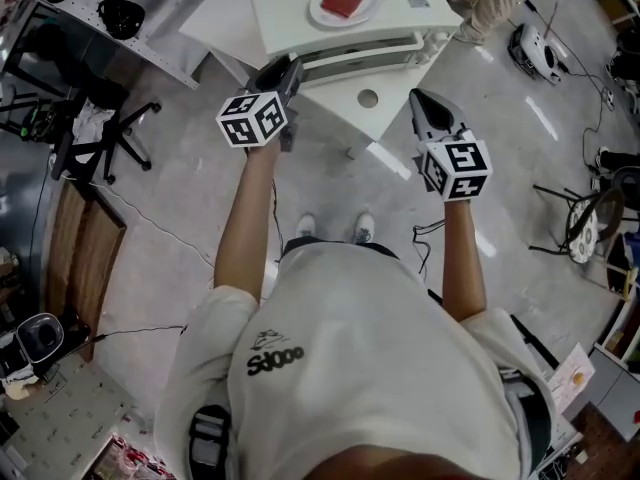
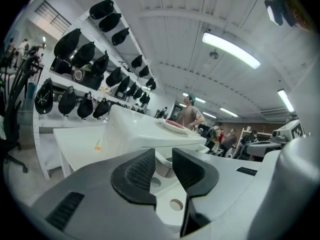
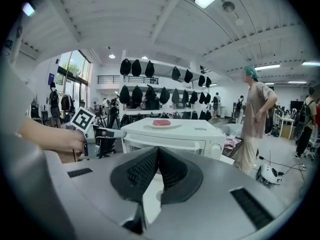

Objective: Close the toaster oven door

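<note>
A white toaster oven (image 1: 290,13) (image 2: 135,131) (image 3: 185,131) stands on a white table (image 1: 395,103), and its door looks upright against the body. On its top sits a plate (image 1: 343,1) (image 3: 161,123) with a red piece on it. My left gripper (image 1: 290,65) (image 2: 163,154) is at the left end of the door handle (image 1: 360,51) (image 2: 162,163). Its jaws stand apart, and the handle's end shows in the gap without either pad pressing on it. My right gripper (image 1: 415,93) (image 3: 158,151) hovers before the table's front right, shut and empty.
A rack of black helmets and bags (image 1: 120,13) (image 2: 85,79) stands left of the table, with an office chair (image 1: 110,138) nearby. A person (image 3: 257,119) stands to the right. A small white machine (image 1: 535,53) and cables lie on the floor.
</note>
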